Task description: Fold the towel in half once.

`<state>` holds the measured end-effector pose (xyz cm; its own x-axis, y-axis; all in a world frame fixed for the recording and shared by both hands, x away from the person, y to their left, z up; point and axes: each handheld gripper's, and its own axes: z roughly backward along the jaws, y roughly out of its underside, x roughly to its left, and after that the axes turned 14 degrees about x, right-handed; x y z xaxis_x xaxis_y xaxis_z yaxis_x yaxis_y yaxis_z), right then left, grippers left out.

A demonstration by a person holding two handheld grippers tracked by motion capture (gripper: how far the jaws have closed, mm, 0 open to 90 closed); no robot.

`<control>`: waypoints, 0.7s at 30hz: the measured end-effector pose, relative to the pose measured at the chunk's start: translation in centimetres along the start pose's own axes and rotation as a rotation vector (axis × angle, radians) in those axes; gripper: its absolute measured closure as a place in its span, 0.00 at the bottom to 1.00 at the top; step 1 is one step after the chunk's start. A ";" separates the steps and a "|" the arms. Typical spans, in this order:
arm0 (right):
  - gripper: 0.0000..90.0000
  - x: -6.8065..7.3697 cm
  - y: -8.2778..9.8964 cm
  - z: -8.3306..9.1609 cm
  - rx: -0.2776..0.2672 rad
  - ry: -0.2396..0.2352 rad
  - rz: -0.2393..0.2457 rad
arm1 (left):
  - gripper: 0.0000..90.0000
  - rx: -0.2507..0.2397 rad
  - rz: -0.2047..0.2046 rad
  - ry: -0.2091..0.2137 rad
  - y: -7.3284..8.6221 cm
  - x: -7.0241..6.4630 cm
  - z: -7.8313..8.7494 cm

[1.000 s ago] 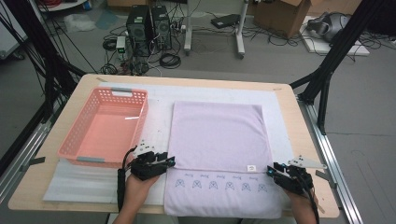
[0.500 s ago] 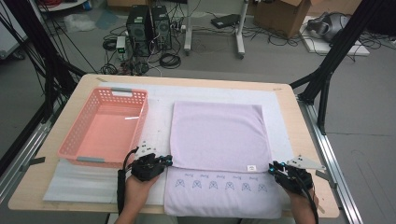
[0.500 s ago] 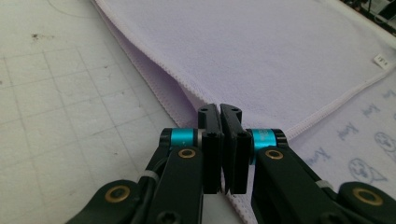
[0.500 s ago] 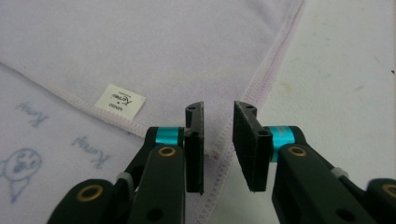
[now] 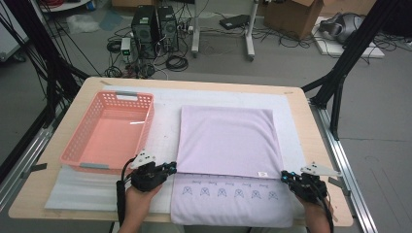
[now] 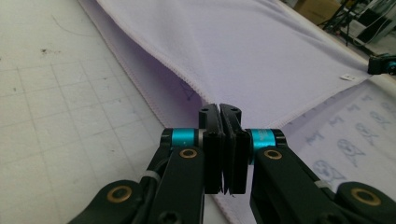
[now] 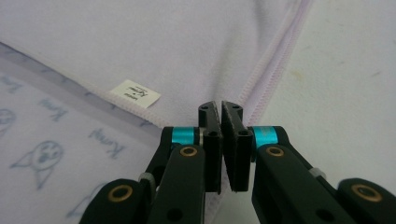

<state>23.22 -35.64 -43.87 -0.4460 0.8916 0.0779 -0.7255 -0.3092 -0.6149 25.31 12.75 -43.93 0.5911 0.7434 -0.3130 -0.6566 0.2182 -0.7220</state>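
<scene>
Both claws have just been closing, and now they're clamped down. The left claw (image 6: 219, 109) has its jaws pressed together right at the left side edge of the lilac towel (image 5: 228, 141), where the folded-over top layer ends. In the left gripper view it looks like the hem runs into the pads, though I can't say for sure how many layers it has. The right claw (image 7: 220, 106) does the same on the opposite side, jaws narrow to nothing, nipped on the stitched edge just right of the little white label (image 7: 137, 93).

The towel lies flat on the white mat (image 5: 97, 187) in the middle of the bench (image 5: 320, 145), the far part already folded toward the person, leaving a strip with 6 cat faces showing along the near edge. The pink basket (image 5: 87, 158) sits just to its left, nothing in it.

My read: with both sides pinched, the grab is done, so the next fold can start. Probably lifting that folded edge evenly. If 1 side only caught the top layer, the fold could come out crooked.
</scene>
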 end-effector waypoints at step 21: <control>0.97 3.9 6.4 5.6 -0.006 -0.031 0.054 | 0.97 0.003 -0.020 0.042 6.0 -4.4 4.3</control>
<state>13.90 -35.95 -43.12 -0.5002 0.8632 0.0685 -0.6971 -0.3544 -0.6233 16.77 13.51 -44.27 0.6232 0.7118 -0.3241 -0.6458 0.2346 -0.7266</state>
